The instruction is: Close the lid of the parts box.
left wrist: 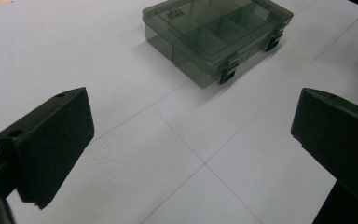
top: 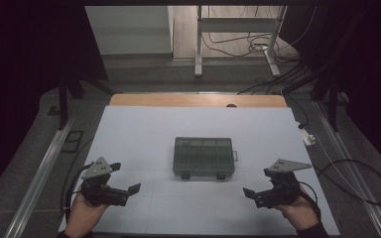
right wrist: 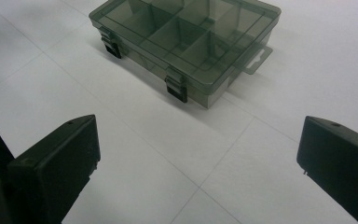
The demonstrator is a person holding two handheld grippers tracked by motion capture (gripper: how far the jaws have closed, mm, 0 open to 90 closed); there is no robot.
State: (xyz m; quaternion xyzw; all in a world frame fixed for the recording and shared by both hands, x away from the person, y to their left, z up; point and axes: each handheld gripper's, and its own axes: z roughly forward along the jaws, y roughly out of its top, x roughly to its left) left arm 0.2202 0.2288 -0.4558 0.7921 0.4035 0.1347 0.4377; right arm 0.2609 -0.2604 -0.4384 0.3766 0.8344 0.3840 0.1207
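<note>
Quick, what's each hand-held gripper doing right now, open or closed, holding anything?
Left hand-held gripper: open, holding nothing, short of the plastic box.
Right hand-held gripper: open, holding nothing.

high: overhead, forward-down | gripper views: low, near | shared: box (top: 204, 157)

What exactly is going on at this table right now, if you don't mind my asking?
A person sits at a white table holding a tool in each hand. The left tool and right tool both hang open near the table's front edge, gripping nothing. Between and beyond them sits a smoky clear compartment box, lid shut with both front latches down. Neither tool touches it, so work on the box has not begun.
</note>
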